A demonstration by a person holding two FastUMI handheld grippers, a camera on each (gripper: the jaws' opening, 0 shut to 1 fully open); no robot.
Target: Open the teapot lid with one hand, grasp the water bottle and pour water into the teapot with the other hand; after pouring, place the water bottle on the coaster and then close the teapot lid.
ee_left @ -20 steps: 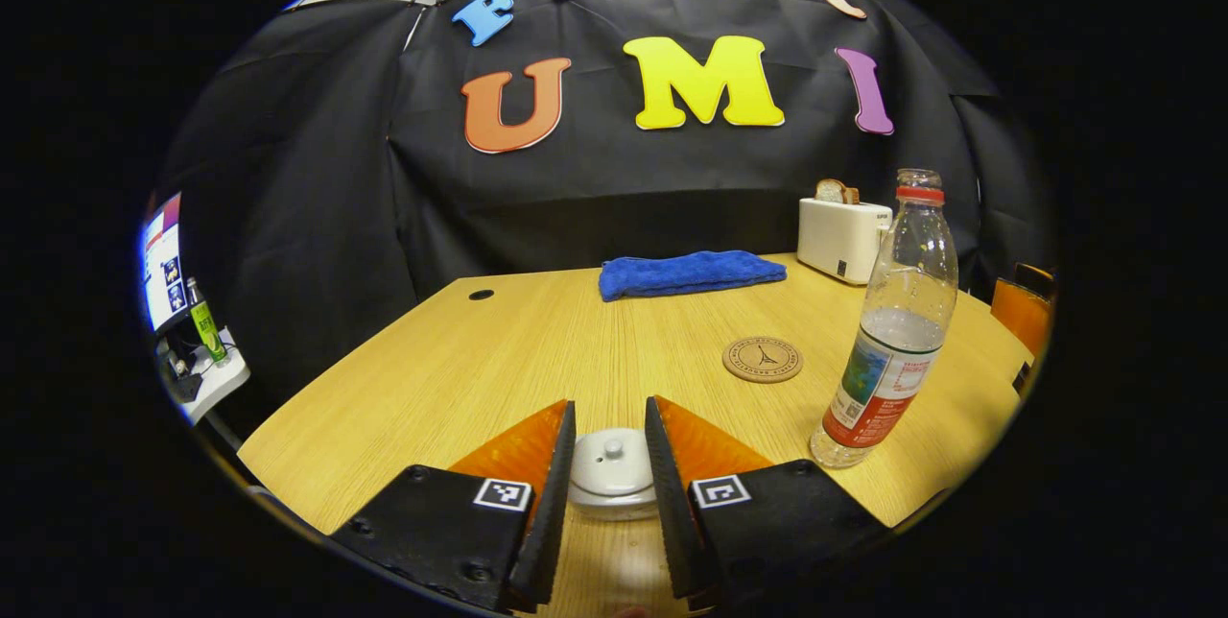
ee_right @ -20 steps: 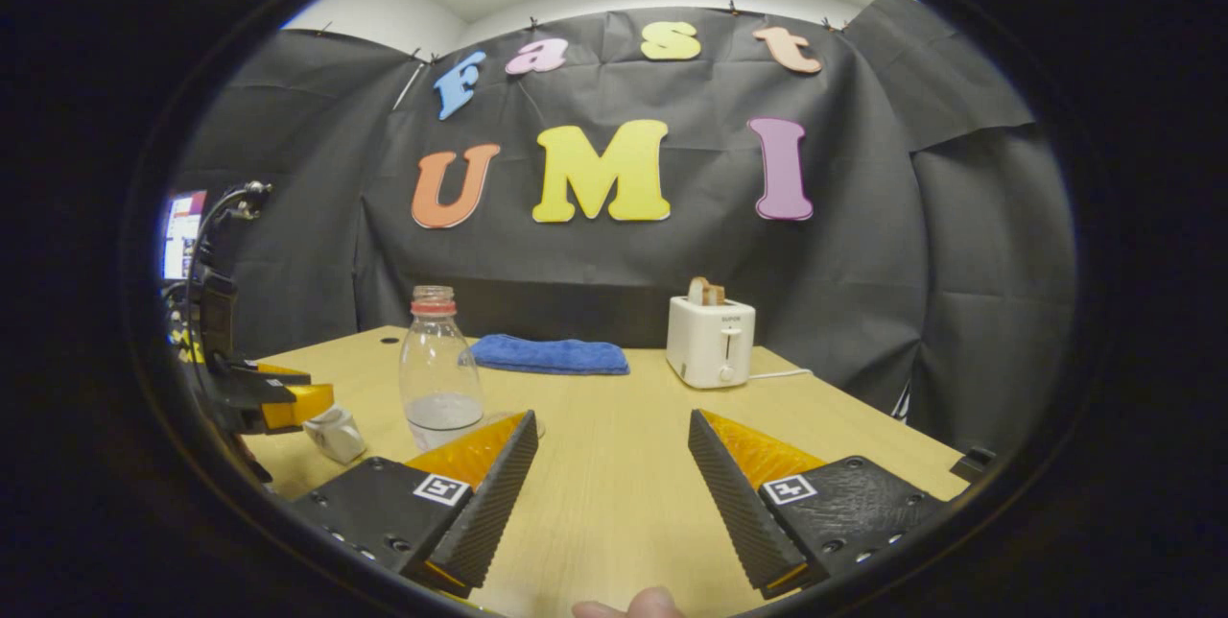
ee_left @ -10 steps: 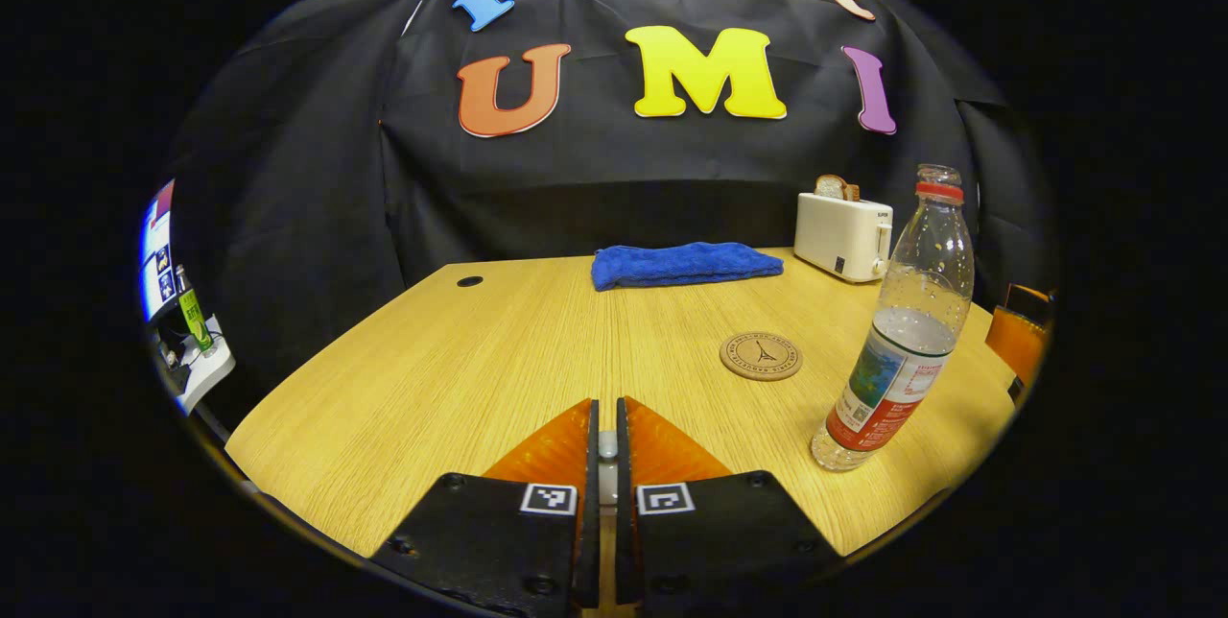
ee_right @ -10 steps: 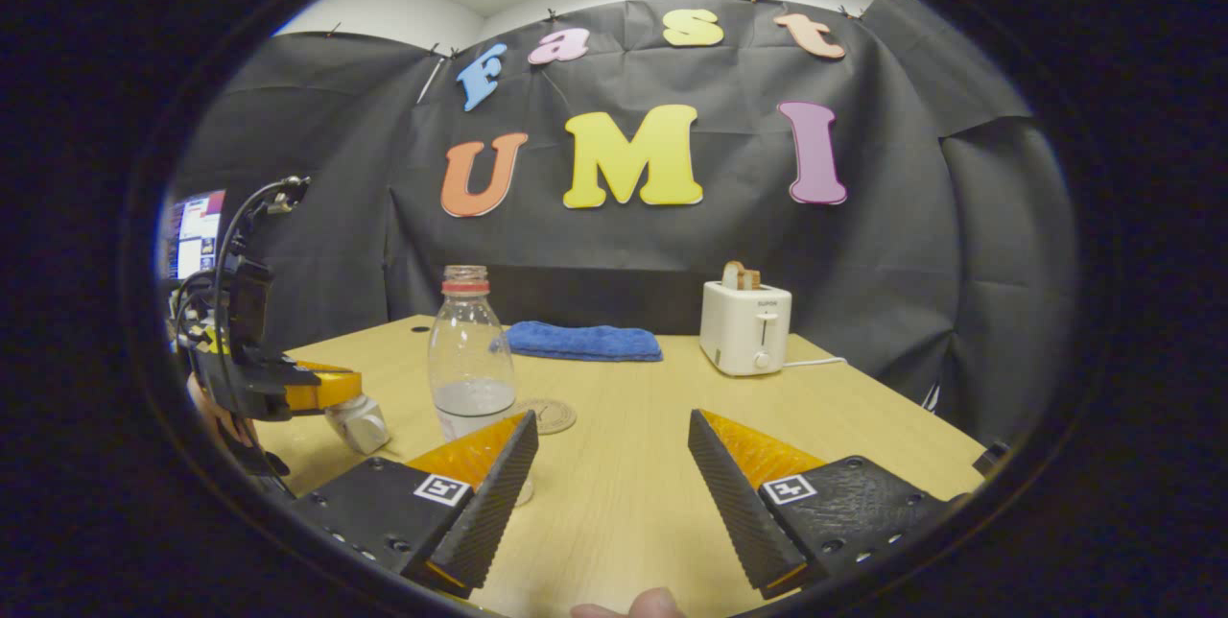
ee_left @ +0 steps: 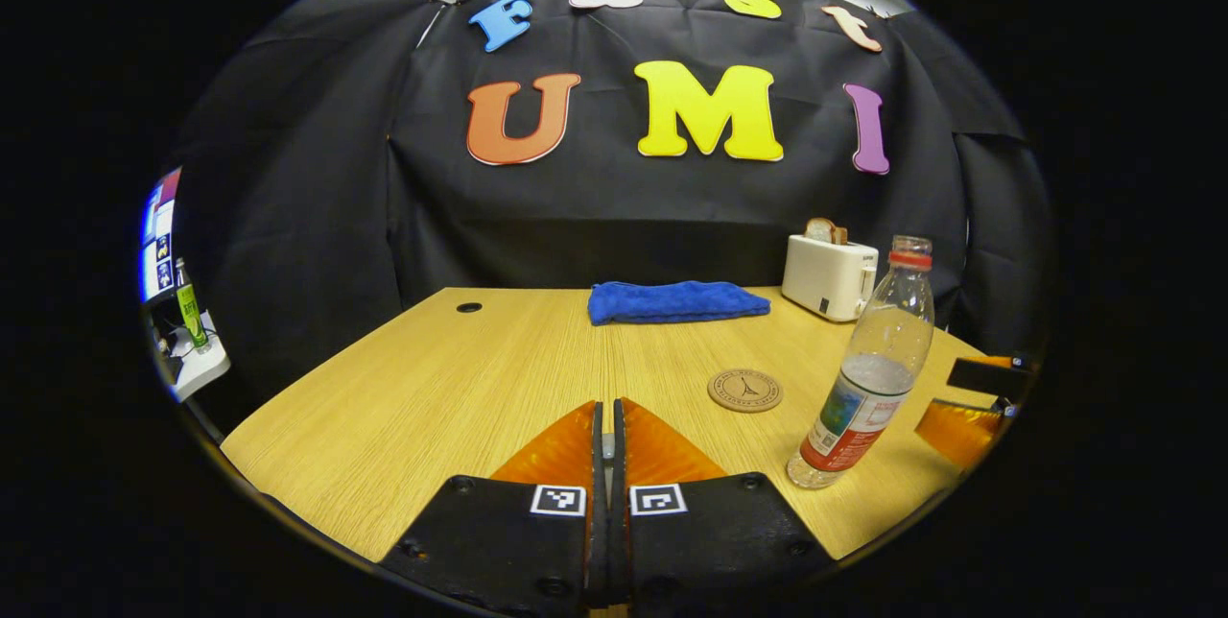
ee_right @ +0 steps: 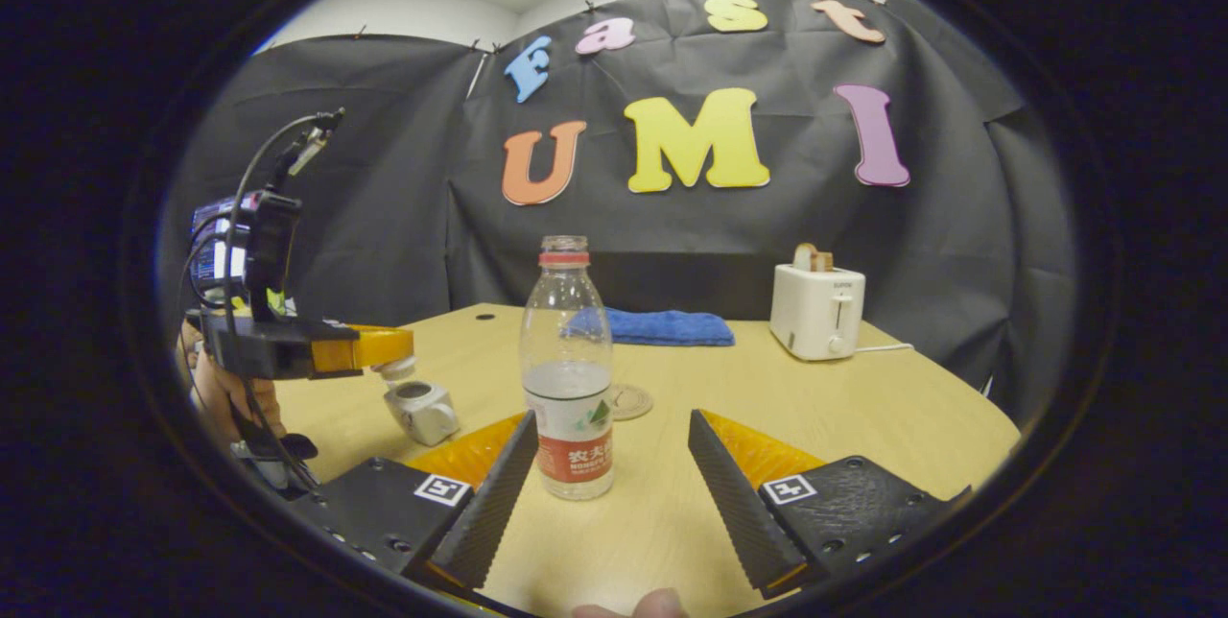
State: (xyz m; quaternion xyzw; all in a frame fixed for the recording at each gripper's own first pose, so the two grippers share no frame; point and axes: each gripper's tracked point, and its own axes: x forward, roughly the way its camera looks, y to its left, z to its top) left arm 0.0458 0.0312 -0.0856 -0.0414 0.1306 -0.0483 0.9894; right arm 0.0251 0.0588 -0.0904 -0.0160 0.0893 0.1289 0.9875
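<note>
My left gripper (ee_left: 604,407) is shut on the white teapot lid (ee_left: 606,450), of which a sliver shows between its fingers. In the right gripper view that left gripper (ee_right: 408,346) holds the lid (ee_right: 395,369) just above the small white teapot (ee_right: 422,410), whose mouth stands open. The clear water bottle (ee_right: 568,378) with a red label, no cap and about a third full, stands upright just ahead of my open right gripper (ee_right: 612,421), in line with the gap. The round coaster (ee_right: 630,401) lies behind the bottle. From the left gripper view the bottle (ee_left: 863,378) stands right of the coaster (ee_left: 745,390).
A folded blue towel (ee_left: 676,301) and a white toaster (ee_left: 827,274) holding bread sit at the back of the wooden table (ee_left: 432,388). A hand (ee_right: 230,397) holds the left gripper at the left. A screen and small bottle (ee_left: 189,311) stand off the table's left.
The left gripper closed on the lid's knob and lifted it off the teapot. The right gripper swung left, bringing the bottle in line with its open fingers.
</note>
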